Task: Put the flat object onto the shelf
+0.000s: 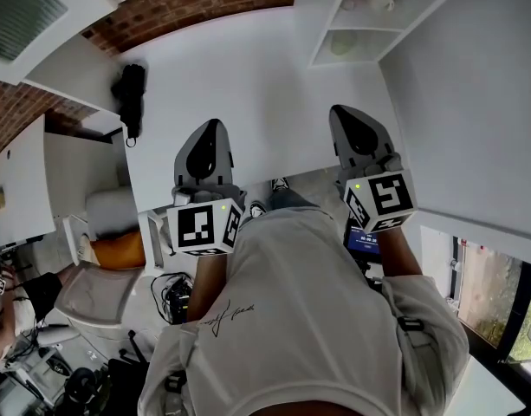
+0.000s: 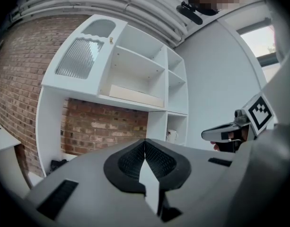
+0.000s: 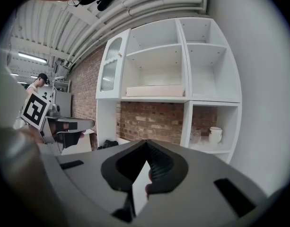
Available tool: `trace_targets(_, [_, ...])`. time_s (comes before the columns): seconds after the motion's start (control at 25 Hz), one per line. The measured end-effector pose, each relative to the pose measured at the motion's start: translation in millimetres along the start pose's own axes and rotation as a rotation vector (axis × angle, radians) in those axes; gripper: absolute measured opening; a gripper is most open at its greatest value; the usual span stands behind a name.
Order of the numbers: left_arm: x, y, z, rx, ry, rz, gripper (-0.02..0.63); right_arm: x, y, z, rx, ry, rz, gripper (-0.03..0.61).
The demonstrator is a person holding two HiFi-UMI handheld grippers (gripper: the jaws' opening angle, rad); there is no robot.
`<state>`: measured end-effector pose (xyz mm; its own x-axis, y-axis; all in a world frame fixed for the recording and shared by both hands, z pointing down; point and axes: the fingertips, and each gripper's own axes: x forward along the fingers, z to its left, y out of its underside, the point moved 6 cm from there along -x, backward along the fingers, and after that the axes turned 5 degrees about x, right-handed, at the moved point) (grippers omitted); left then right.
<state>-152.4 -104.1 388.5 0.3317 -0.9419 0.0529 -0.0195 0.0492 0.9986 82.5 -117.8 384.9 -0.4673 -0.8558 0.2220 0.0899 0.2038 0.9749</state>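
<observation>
Head view: grey left gripper (image 1: pixel 211 128) and grey right gripper (image 1: pixel 341 113) closed, empty; flat beige board (image 3: pixel 156 91) rests on white wooden shelf (image 3: pixel 156 99) ahead, above both.

Dark object (image 1: pixel 129 94) too small to identify

Likely a lab: brick wall (image 3: pixel 149 119), white shelving (image 3: pixel 182 98).
</observation>
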Motion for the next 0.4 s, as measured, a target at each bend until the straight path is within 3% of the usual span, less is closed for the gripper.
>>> trace_targets(0.4, [4.3, 4.5, 4.8, -0.03, -0.007, -0.007, 0.014, 2.2, -5.8, -9.9, -0.033, -0.024, -0.03, 0.025])
